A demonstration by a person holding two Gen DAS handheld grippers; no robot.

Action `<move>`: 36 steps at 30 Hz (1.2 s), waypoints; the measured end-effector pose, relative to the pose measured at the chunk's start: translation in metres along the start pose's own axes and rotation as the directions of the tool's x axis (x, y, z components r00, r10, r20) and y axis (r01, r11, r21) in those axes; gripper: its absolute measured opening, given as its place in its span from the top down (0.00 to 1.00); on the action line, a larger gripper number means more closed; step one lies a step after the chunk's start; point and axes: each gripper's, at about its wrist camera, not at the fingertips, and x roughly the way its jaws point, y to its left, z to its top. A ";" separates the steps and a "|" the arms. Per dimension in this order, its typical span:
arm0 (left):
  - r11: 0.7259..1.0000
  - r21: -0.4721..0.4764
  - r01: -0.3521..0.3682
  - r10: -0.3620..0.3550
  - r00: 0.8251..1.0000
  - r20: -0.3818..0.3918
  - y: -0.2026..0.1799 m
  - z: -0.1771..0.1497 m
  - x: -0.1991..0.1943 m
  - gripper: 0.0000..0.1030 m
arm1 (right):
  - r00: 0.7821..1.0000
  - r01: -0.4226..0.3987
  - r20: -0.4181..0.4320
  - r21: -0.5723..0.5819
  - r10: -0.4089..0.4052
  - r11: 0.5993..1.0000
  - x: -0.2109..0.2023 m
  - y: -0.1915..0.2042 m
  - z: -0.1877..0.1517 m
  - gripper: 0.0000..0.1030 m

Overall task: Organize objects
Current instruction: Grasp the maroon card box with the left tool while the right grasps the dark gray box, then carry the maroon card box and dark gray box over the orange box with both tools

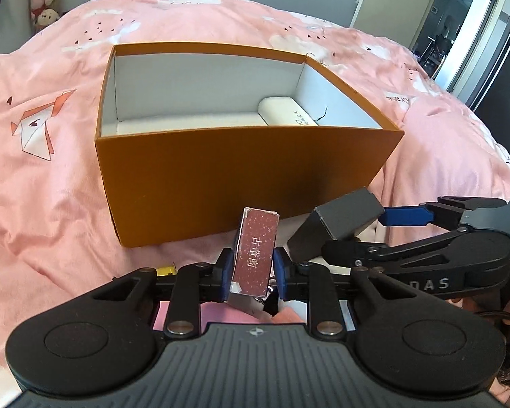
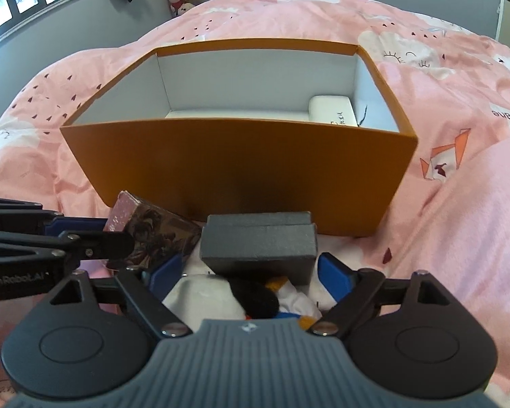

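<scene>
Orange card on the outside and white within: I count one open box [image 1: 241, 183] on the pink bedspread [image 1: 51, 170], and one white case [image 2: 333, 110] lies in it at the far right corner of its floor. In front of the box I count two small cartons. My left gripper [image 1: 251, 273] is clamped on the maroon carton [image 1: 255, 255], its blue pads pressing both narrow sides; the carton stands nearly upright, speckled, with pale characters down its face. My right gripper [image 2: 251, 272] stands wide, and the dark grey carton [image 2: 258, 241] sits between its fingers untouched, resting against the box's near wall. A soft toy [image 2: 255, 297] lies beneath it.
</scene>
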 end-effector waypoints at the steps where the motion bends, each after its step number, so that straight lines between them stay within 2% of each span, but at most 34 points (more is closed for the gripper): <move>1: 1.000 0.007 -0.006 0.006 1.000 0.000 0.000 0.000 0.002 0.72 | 1.000 0.004 -0.003 -0.002 -0.004 1.000 0.003 0.001 0.001 0.15; 5: 0.998 0.042 -0.052 0.053 0.998 -0.027 -0.003 -0.001 0.011 0.72 | 0.999 0.026 -0.022 -0.013 -0.026 1.000 0.015 0.002 0.000 0.15; 16: 0.999 0.029 -0.045 0.046 0.998 -0.037 -0.001 0.000 0.019 0.73 | 1.000 0.025 -0.010 0.003 -0.025 1.000 0.026 -0.003 0.002 0.23; 28: 0.999 0.005 -0.035 0.034 0.995 0.091 -0.010 0.009 -0.027 0.75 | 0.986 0.067 0.157 -0.033 -0.061 0.997 -0.030 0.001 0.014 0.23; 36: 0.999 0.048 0.000 -0.009 0.983 0.186 -0.027 0.030 -0.069 0.75 | 0.977 0.005 0.213 -0.029 0.001 1.000 -0.074 -0.002 0.034 0.23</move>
